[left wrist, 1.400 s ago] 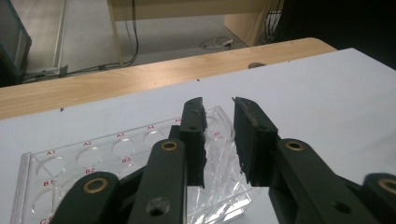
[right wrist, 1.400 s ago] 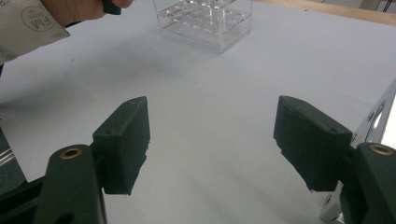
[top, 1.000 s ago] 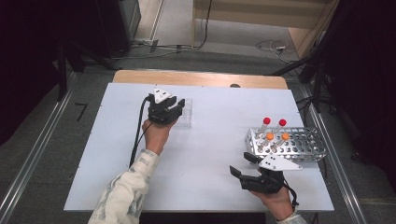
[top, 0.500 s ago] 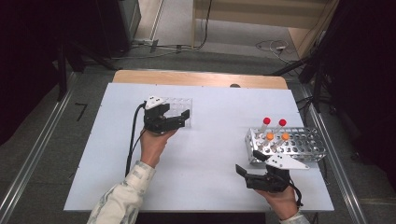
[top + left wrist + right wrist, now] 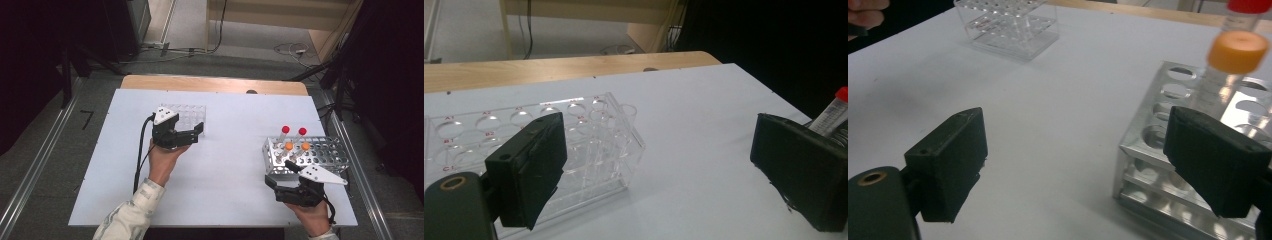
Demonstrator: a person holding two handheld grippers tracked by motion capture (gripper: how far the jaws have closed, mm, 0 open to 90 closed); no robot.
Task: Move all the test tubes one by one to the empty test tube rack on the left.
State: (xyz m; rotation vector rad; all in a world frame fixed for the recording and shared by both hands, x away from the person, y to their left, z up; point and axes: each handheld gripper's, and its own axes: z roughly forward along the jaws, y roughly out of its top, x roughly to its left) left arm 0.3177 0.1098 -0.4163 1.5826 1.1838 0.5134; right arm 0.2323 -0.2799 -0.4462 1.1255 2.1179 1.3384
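1. Both grippers have backed toward the near edge since a second ago: left gripper [image 5: 192, 135] was over the clear rack [image 5: 187, 118] and now sits just near of it; right gripper [image 5: 282, 176] has pulled slightly back from the metal rack [image 5: 320, 155].
2. Jaws on both have just been opening; nothing between either pair.
3. Clear rack: far-left of the white table [image 5: 225, 175], long axis left-right, lying flat, wells up. All wells I can see in the left gripper view [image 5: 589, 145] are empty.
4. Metal rack: right side of table, long axis left-right, upright. Holds four capped tubes standing at its left end: two red-capped tubes [image 5: 285, 130] in the far row, two orange-capped tubes [image 5: 289, 147] nearer. Remaining holes look empty.
5. Left gripper: jaws spread wide, holding nothing; left jaw in front of the clear rack's near side, contact can't be confirmed.
6. Right gripper: jaws spread wide, holding nothing; right jaw just beside the metal rack's near-left corner [image 5: 1148, 150], orange-capped tube [image 5: 1235, 55] beyond it.
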